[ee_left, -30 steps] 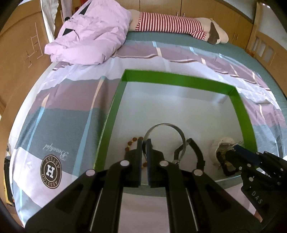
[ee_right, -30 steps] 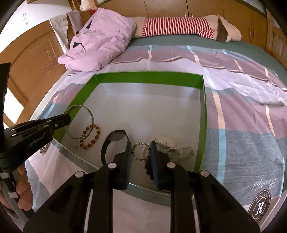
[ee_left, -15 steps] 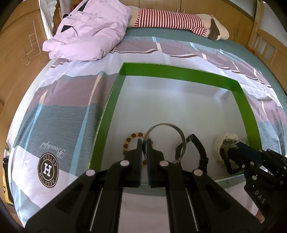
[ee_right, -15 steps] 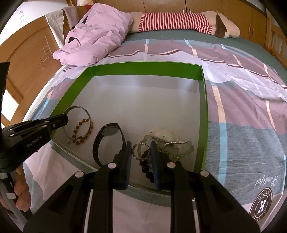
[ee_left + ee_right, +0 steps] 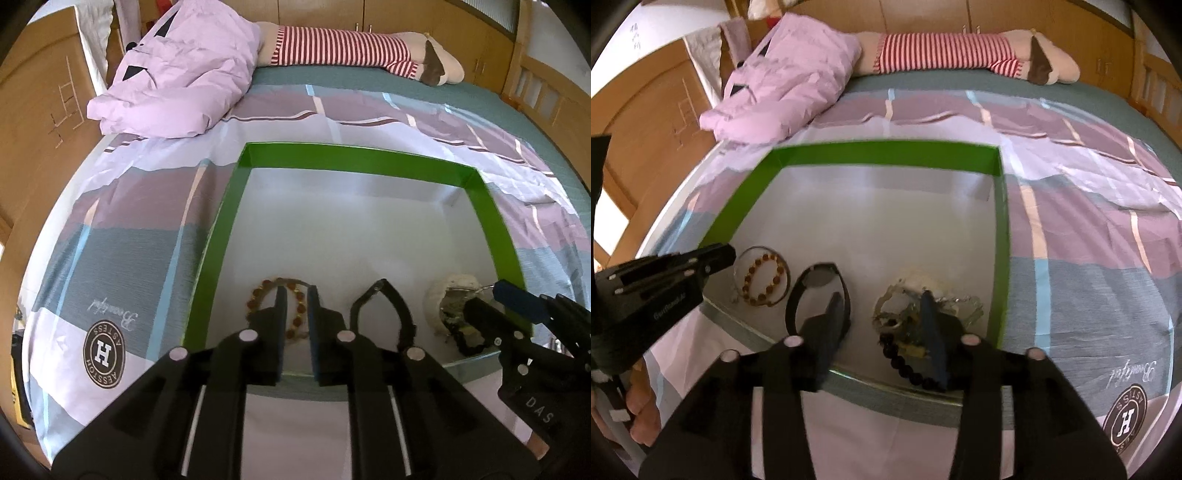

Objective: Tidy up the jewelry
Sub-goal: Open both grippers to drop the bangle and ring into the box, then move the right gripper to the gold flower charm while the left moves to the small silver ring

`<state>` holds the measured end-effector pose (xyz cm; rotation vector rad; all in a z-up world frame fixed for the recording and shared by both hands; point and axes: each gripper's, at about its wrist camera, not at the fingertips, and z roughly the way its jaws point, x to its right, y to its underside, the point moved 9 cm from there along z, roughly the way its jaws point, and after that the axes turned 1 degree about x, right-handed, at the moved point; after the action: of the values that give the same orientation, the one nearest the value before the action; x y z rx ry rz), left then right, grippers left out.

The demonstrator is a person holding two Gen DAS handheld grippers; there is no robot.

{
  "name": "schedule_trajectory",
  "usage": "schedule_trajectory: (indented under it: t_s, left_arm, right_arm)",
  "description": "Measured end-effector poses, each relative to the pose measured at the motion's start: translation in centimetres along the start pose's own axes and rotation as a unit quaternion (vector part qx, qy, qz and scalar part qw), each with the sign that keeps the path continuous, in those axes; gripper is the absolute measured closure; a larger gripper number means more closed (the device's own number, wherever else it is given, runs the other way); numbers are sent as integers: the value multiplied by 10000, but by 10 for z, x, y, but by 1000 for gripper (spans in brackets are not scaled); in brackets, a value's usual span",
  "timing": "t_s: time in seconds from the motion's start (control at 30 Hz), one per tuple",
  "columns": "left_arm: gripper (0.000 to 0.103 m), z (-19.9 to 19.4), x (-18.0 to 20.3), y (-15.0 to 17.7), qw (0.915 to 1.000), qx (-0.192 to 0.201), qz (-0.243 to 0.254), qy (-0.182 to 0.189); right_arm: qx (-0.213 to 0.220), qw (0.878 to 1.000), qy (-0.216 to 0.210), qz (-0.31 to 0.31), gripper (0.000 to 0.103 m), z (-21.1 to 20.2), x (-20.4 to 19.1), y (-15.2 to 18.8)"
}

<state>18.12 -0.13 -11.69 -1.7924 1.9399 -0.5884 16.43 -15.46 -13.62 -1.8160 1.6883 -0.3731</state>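
Jewelry lies along the near edge of a green-walled box (image 5: 746,206) with a white floor, set on a bed. Nearest me, the right gripper (image 5: 882,317) hangs over that near edge with its fingers spread wide and gripping nothing; one blue-padded fingertip (image 5: 929,325) sits over a tangled heap of chains and dark beads (image 5: 905,332) in the box's right corner, the other over a black watch (image 5: 818,291). To its left, the left gripper (image 5: 295,306) has its fingers narrowly parted, a clear gap between them, straddling a bracelet of amber beads (image 5: 762,277) without clamping it. That bracelet lies inside a thin silver bangle (image 5: 761,275), flat on the white floor near the left wall. The watch rests just beside the bangle, between it and the heap. Beyond the jewelry the box floor stretches back to the far green wall. Past the box, a striped bedsheet (image 5: 1089,229) spreads out, then a crumpled pink quilt (image 5: 790,81) on the left and a long plush toy in red-and-white stripes (image 5: 945,51) across the head of the bed
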Motion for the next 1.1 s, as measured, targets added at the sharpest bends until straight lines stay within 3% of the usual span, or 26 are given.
schedule_trajectory:
  t_s: [0.13, 0.3, 0.4, 0.5, 0.57, 0.67, 0.73, 0.87, 1.1]
  left_arm:
    - [90, -16, 2, -1, 9999, -33, 6, 122]
    - [77, -43, 13, 11, 9993, -160, 235, 239]
    - [74, -47, 21, 41, 9975, -475, 457, 267]
    - [74, -36, 24, 85, 9930, -947, 662, 252]
    - [74, -23, 25, 110, 9887, -1280, 738, 262]
    - [74, -10, 30, 125, 9844, -1522, 839, 290]
    - [74, -9, 37, 128, 9830, -1577, 857, 387]
    - [71, -12, 54, 133, 9804, -1565, 1019, 636]
    - [68, -10, 78, 144, 9769, -1570, 1209, 806]
  right_arm:
    - [32, 9999, -104, 69, 58, -12, -2, -4]
    - [-90, 9995, -150, -246, 58, -43, -12, 0]
    - [-736, 9942, -32, -777, 58, -54, -13, 40]
    - [-1239, 9882, 110, -889, 58, -51, -3, 88]
    - [-1743, 9813, 32, -812, 58, -44, 1, 128]
    - [-2109, 9726, -208, -961, 58, -38, -11, 156]
    - [-2091, 9700, -193, -1225, 59, -36, -22, 158]
    - [-2147, 9686, -512, -1146, 84, -35, -29, 159]
    - [-1680, 9836, -48, -661, 84, -41, 4, 127]
